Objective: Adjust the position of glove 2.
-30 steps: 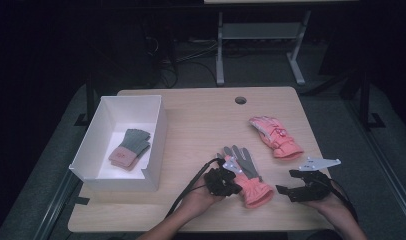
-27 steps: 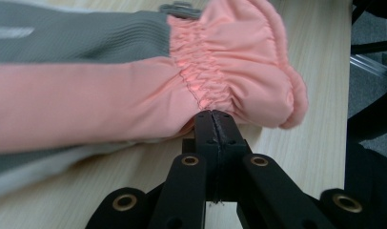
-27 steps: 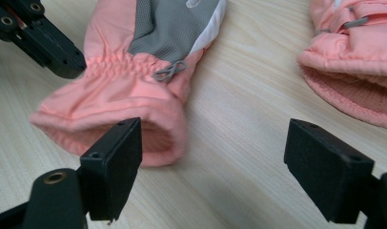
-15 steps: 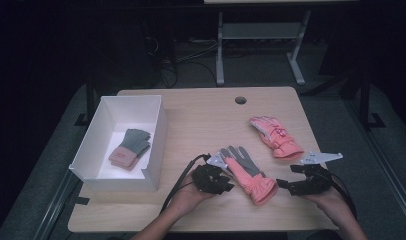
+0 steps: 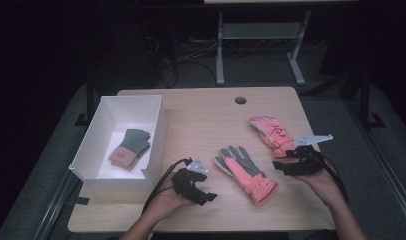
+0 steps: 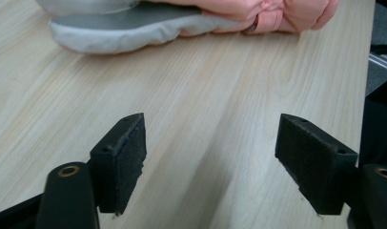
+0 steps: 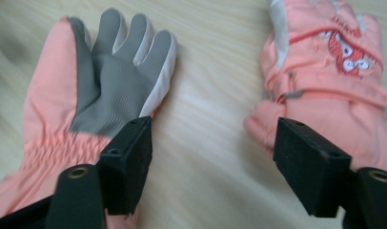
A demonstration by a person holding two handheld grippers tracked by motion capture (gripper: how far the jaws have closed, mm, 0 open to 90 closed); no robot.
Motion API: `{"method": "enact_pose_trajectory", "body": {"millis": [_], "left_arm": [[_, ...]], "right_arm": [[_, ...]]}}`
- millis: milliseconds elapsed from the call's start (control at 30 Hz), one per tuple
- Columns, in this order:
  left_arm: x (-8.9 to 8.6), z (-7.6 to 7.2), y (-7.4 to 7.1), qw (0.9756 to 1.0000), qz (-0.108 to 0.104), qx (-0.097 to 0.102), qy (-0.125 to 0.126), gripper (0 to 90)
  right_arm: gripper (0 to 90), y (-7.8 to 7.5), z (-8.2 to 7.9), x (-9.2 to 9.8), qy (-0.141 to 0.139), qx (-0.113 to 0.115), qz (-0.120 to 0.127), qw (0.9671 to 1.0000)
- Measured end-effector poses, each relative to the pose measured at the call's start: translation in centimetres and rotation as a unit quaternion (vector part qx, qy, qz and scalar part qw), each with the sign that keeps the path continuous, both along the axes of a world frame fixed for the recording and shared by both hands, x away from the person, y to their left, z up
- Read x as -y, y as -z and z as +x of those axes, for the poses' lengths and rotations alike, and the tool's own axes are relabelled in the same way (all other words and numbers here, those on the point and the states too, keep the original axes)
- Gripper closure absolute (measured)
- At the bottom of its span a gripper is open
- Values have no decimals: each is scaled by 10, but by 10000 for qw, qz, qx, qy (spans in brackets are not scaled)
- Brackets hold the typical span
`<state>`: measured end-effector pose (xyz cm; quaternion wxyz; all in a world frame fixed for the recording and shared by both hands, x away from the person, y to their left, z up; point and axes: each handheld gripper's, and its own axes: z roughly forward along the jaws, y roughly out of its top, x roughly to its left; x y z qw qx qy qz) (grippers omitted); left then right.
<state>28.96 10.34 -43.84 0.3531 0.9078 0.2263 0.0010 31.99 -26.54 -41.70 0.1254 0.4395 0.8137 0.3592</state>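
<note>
Two padded salmon-pink ski gloves on a pale wooden bench (image 5: 201, 115). Palm-up glove with grey ribbed palm (image 5: 246, 172) lying mid-bench, between the two hands; second pink glove with an embroidered back (image 5: 271, 134) just beyond, back side up, near the right gripper (image 5: 280, 166). Apart from each other, bare wood between them in the right gripper view.

Left gripper (image 5: 207, 199) low over the bench beside the palm-up glove's cuff end, jaws just opened wide, nothing between them but wood grain. Right gripper jaws just narrowed a little yet standing well apart, holding nothing, one jaw over each glove's edge.

Likely handling: light, soft, puffy; compressing readily under the pads and drooping if lifted by a finger. Shell fabric probably slick, ribbed grey palm grippier. Best hold judged at the gathered elastic wrist or thick cuff, pinched across the full thickness.

White open cardboard box (image 5: 156, 131) at the left, grey-and-pink knitted pair (image 5: 131, 147) already inside.
</note>
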Motion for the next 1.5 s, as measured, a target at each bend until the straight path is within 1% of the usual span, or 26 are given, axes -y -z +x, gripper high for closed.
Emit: {"method": "enact_pose_trajectory", "body": {"millis": [67,100,167,200,300,333,367,500,533,567,633,667,767,800,933,1000,1033,1100,1133,1200,1233,1267,1300,1367,1400,1500], "left_arm": [[-2,0,1,10000,-20,-4,-1,243],[-5,0,2,10000,-16,23,-11,228],[-7,-1,2,10000,-28,23,-26,222],[-10,-1,3,10000,-52,17,-78,222],[-12,-1,3,9999,-46,28,-93,222],[-13,1,2,10000,12,68,-50,222],[-13,0,3,9999,-68,25,-135,222],[-13,1,4,9999,-60,33,-128,222],[-13,2,4,9999,-30,55,-105,222],[-13,2,4,9999,-30,55,-105,222],[-14,2,3,9999,-19,64,-94,222],[-15,3,4,9999,-56,45,-151,222],[-15,3,4,9998,-96,21,-183,222],[-15,3,4,9997,-135,23,-214,222],[-15,3,4,9997,-115,24,-193,222],[-14,3,5,9998,-106,5,-188,223],[-14,3,5,9998,-72,-2,-165,223],[-14,3,4,9999,-21,-32,-139,223],[-14,3,5,9999,-32,-16,-142,223],[-14,3,4,9999,-54,-20,-153,223],[-14,3,4,9999,-54,-20,-153,223],[-14,4,5,9999,-54,-33,-140,222],[-14,4,5,9999,-54,-33,-140,223],[-15,4,5,9999,7,-34,-105,223],[-14,3,5,9999,-13,-47,-122,222],[-14,3,5,9999,19,-47,-94,223]], "right_arm": [[306,-1,2,0,11,13,-5,10000],[319,-4,9,0,12,1,-11,10000],[322,-5,11,0,31,15,-48,10000],[342,-8,17,1,60,36,-33,10000],[372,-11,25,2,94,66,-45,9999],[372,-11,25,2,94,66,-45,9999],[404,-13,33,2,123,88,-78,9999],[443,-15,42,2,195,83,-63,9998],[477,-16,50,3,236,100,-120,9996],[495,-16,53,3,232,103,-97,9996],[502,-16,57,4,256,87,-87,9996],[520,-15,65,4,308,39,-157,9994],[533,-12,76,4,310,-23,-183,9994],[532,-11,79,3,321,-96,-184,9993],[528,-6,94,1,342,-290,-441,9980],[529,-6,98,1,328,-312,-477,9978],[530,-5,106,0,288,-380,-586,9971],[534,-4,109,0,252,-384,-620,9970],[533,-4,112,1,234,-464,-604,9968],[528,-2,121,1,169,-583,-777,9951],[528,-2,121,1,169,-583,-777,9951],[530,1,125,2,161,-702,-707,9949],[530,1,125,2,161,-702,-707,9949],[524,8,129,2,155,-854,-829,9928],[525,11,131,3,145,-899,-778,9928],[551,15,133,3,148,-931,-761,9926]]}}
